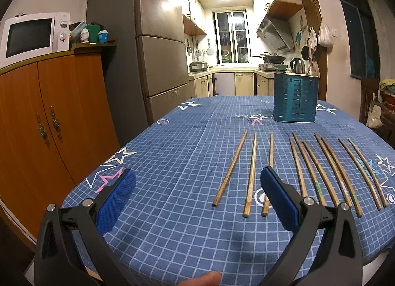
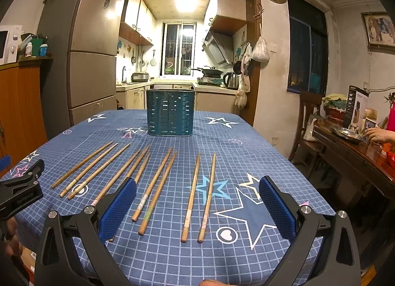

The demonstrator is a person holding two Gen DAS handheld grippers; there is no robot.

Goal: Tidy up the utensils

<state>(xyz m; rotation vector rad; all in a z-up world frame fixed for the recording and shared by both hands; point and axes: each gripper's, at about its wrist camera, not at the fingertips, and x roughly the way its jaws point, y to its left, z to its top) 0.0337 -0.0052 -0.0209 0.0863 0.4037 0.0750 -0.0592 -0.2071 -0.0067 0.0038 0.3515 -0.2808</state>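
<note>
Several wooden chopsticks [image 1: 251, 174] lie side by side on the blue star-patterned tablecloth [image 1: 177, 152]; they also show in the right wrist view [image 2: 158, 184]. A teal slotted utensil holder [image 1: 295, 98] stands upright behind them at the far side; in the right wrist view [image 2: 169, 112] it is centred. My left gripper [image 1: 197, 182] is open and empty, above the near left of the row. My right gripper [image 2: 197, 192] is open and empty, above the right chopsticks. The left gripper's body shows at the left edge of the right wrist view [image 2: 22, 187].
An orange cabinet [image 1: 49, 118] with a microwave [image 1: 32, 34] and a fridge [image 1: 158, 46] stand left of the table. A wooden side table [image 2: 355, 147] with clutter and another person's hand [image 2: 379, 135] is at the right. The kitchen lies behind.
</note>
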